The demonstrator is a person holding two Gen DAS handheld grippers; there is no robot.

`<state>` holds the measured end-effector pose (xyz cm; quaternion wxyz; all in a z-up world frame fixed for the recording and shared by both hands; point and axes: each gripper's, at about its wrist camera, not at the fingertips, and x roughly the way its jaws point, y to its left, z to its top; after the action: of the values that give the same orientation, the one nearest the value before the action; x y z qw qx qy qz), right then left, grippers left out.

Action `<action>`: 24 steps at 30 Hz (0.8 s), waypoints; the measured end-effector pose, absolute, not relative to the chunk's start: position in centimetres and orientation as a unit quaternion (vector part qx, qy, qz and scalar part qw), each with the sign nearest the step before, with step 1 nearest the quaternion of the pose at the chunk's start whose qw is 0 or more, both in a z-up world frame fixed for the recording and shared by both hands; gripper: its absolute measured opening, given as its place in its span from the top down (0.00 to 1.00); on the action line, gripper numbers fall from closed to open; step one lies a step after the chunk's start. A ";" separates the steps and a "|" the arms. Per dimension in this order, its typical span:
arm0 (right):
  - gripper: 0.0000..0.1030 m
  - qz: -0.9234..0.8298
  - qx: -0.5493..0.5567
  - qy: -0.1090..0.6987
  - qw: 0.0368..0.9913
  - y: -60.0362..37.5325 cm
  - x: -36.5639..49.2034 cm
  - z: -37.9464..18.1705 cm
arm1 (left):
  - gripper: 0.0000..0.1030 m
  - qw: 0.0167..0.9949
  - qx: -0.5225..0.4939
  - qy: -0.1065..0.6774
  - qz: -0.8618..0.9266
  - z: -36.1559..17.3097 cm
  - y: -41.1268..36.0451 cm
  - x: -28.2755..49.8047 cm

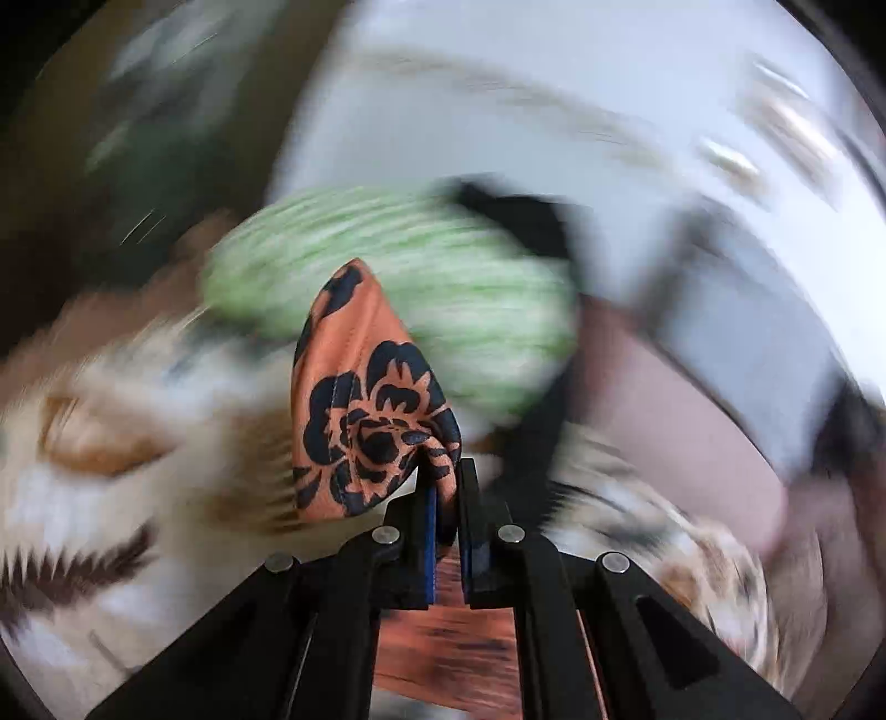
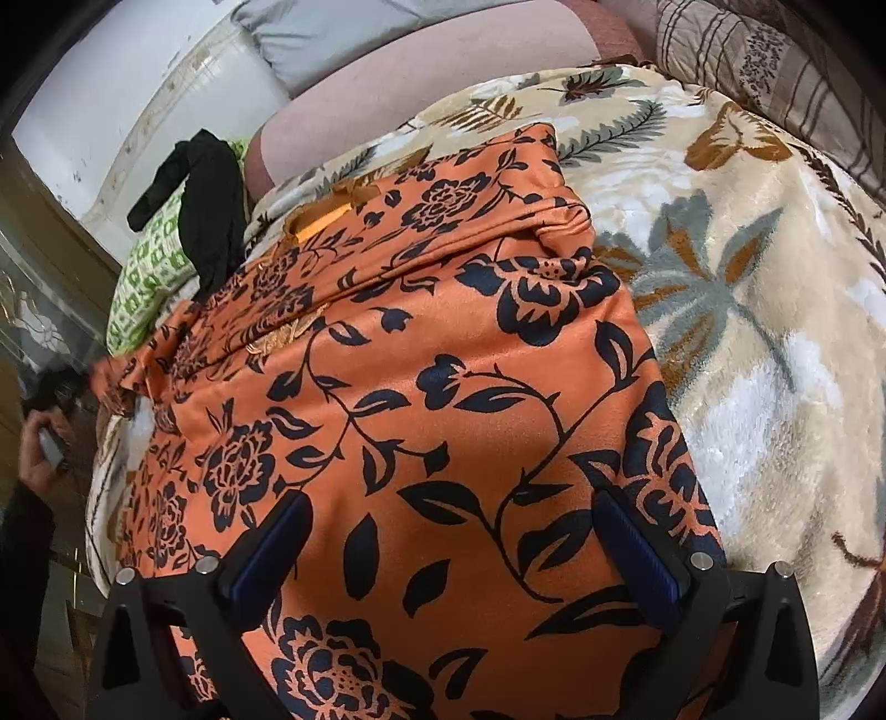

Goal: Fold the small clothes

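An orange garment [image 2: 421, 387] with a dark blue flower print lies spread over a cream leaf-patterned blanket [image 2: 747, 332]. My right gripper [image 2: 449, 501] hovers just above its near part, open, with both blue pads [image 2: 637, 548] apart over the fabric. In the left wrist view my left gripper [image 1: 446, 487] is shut on a bunched corner of the orange garment [image 1: 365, 399], which stands up from the jaws. The surroundings there are smeared by motion blur. At the left edge of the right wrist view a person's hand [image 2: 41, 454] is beside the garment's lifted left corner [image 2: 113, 382].
A green-and-white patterned cloth [image 2: 149, 277] with a black garment [image 2: 210, 210] on it lies beyond the orange one's far left. A pink cushion [image 2: 415, 72], a grey pillow [image 2: 343, 39] and a striped pillow [image 2: 747, 55] line the back. The blanket's edge drops off at the left.
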<state>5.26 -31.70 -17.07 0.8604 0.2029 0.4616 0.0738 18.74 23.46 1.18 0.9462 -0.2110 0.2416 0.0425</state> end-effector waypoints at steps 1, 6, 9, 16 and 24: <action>0.00 0.075 0.206 0.459 0.861 -31.8 5.2 -17.1 | 0.95 0.957 -0.178 0.229 0.019 2.7 20.2 18.3; 0.00 0.091 0.229 0.448 0.859 -32.5 4.9 -17.1 | 0.85 0.954 -0.077 0.246 -0.151 4.4 1.7 17.3; 0.00 0.093 0.240 0.450 0.855 -32.7 5.0 -17.0 | 0.31 0.912 -0.017 0.341 -0.229 -0.1 -6.9 18.4; 0.01 0.115 0.263 0.436 0.853 -33.7 4.6 -14.3 | 0.26 0.914 -0.065 0.370 -0.153 -3.9 0.3 16.1; 0.01 0.176 0.402 0.383 0.813 -37.0 14.1 -10.3 | 0.23 0.899 -0.082 0.429 -0.031 -9.9 10.5 17.0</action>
<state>14.12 -36.98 -10.30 0.8127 0.4018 0.3835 0.1761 17.02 10.50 -9.86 0.8993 -0.0816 0.4286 -0.0307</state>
